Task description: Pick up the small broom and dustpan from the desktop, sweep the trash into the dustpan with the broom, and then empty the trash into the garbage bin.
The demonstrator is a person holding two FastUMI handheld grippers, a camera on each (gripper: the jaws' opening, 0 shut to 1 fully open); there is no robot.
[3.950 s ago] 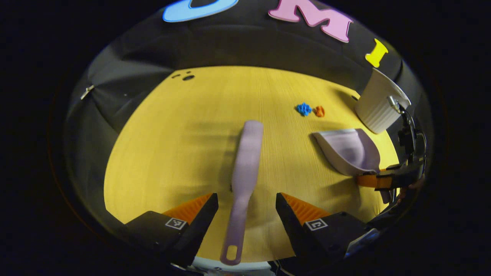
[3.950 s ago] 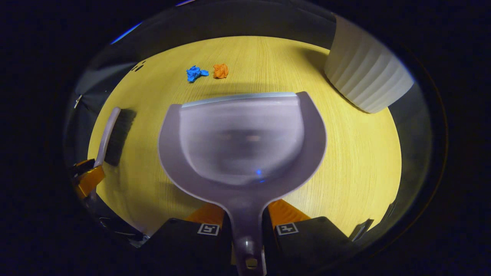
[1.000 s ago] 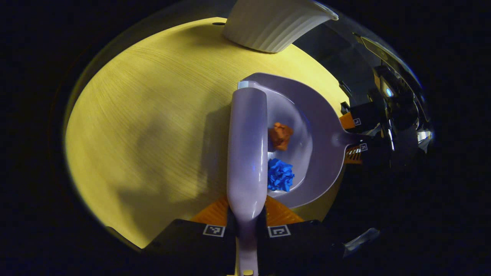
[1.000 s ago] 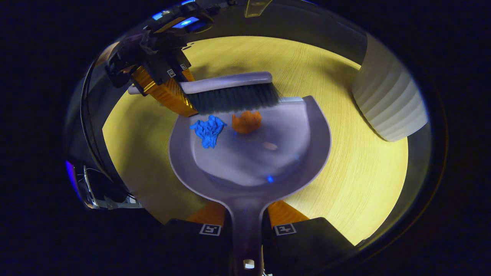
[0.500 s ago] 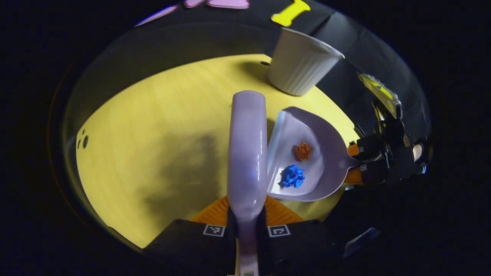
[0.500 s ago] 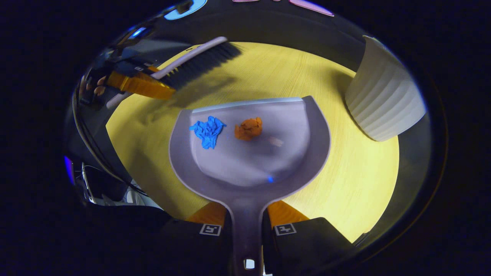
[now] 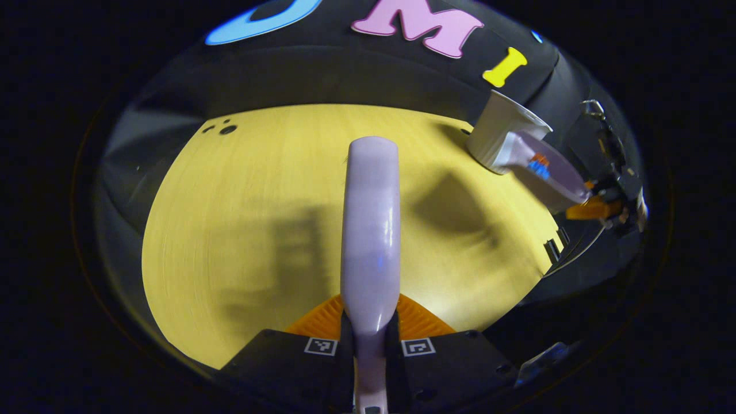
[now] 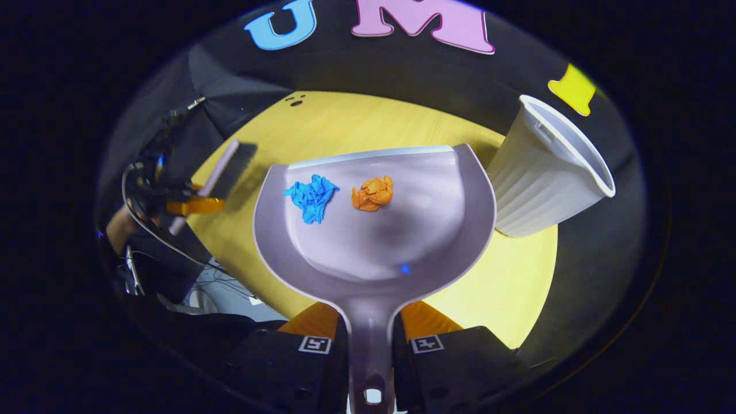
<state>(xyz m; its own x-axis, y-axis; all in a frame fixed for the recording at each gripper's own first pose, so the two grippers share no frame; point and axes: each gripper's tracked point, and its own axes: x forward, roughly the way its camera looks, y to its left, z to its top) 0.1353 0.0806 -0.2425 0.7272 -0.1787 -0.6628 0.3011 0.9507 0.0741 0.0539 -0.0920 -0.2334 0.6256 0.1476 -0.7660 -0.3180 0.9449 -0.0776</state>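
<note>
My left gripper (image 7: 370, 339) is shut on the handle of the lilac broom (image 7: 371, 218), held above the yellow desktop (image 7: 259, 190). My right gripper (image 8: 370, 339) is shut on the handle of the lilac dustpan (image 8: 374, 241), lifted off the desk. A blue paper ball (image 8: 311, 196) and an orange paper ball (image 8: 374, 193) lie in the pan near its lip. The white ribbed bin (image 8: 543, 172) stands just right of the pan. In the left gripper view the dustpan (image 7: 546, 172) hangs beside the bin (image 7: 497, 135), with the right gripper (image 7: 598, 207) behind it. In the right gripper view the broom (image 8: 221, 167) and left gripper (image 8: 184, 204) are far left.
Small dark holes (image 7: 221, 127) mark the desktop's far left corner. The black cloth wall (image 7: 345, 75) rises behind the desk. Cables (image 8: 172, 253) hang below the desk's left edge in the right gripper view.
The dustpan has risen off the desk with both paper balls and moved toward the bin. The broom has drawn back to the left, away from the pan.
</note>
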